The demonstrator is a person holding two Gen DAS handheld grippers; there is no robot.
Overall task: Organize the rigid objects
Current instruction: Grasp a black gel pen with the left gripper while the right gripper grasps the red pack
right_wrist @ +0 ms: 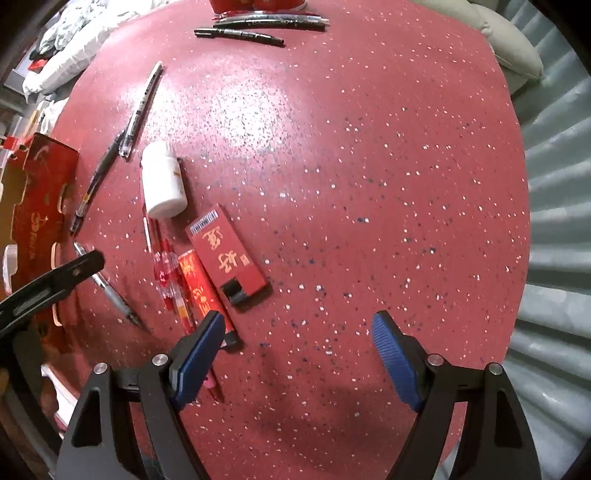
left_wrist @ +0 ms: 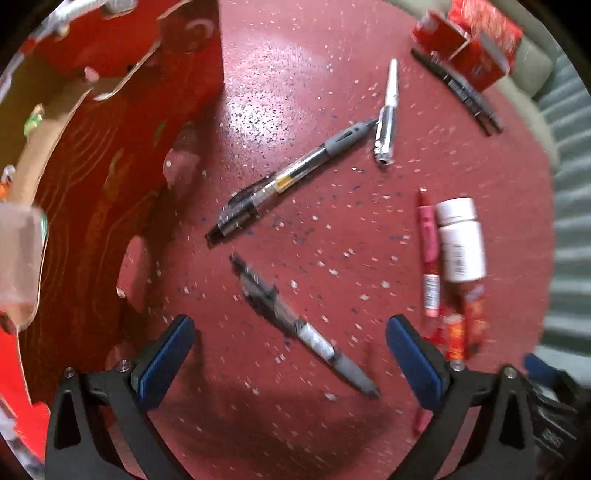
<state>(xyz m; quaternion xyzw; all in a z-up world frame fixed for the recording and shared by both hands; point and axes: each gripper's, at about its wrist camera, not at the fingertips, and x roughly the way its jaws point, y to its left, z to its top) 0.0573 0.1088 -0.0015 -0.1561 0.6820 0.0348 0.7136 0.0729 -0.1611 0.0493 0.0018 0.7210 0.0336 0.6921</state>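
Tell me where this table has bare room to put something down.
The widest bare stretch lies right of the flat red packet, running to the table edge by the grey corrugated wall. A smaller patch sits between the white bottle and the pens at the far edge. The left side, beside the red cardboard box, is crowded with pens.

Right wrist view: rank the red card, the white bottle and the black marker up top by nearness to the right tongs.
1. Red card, just ahead-left of the open right tongs.
2. White bottle, farther left, lying on its side.
3. Black marker, at the table's far edge.
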